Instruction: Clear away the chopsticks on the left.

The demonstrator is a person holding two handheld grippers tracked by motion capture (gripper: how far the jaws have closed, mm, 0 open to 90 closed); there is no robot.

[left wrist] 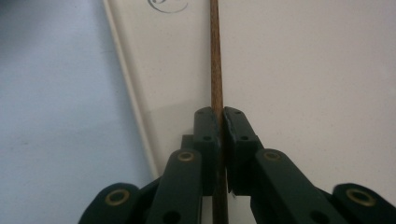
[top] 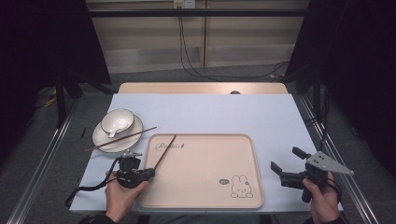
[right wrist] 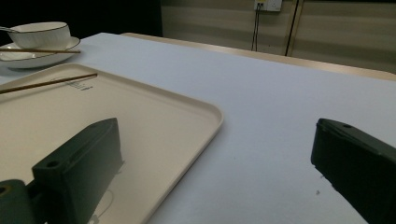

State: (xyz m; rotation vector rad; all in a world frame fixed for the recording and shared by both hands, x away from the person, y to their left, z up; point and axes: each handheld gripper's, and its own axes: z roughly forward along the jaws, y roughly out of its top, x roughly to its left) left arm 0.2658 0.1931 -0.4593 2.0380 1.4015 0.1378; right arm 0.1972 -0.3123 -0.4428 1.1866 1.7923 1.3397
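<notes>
Tightly, left gripper [left wrist: 220,122] jaws clamp chopstick [left wrist: 215,56], right gripper [top: 286,164] agape

Left hand-held gripper [top: 150,172] grips a chopstick [top: 166,151] over the tray [top: 205,196].

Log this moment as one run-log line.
left tool: shut on chopstick | chopstick: over tray | right tool: open, empty

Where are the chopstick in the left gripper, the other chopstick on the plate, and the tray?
held chopstick [left wrist: 215,60], left gripper view, mid shaft above the jaws
second chopstick [top: 122,139], high view, shaft across the plate
tray [top: 254,163], high view, right rim
</notes>
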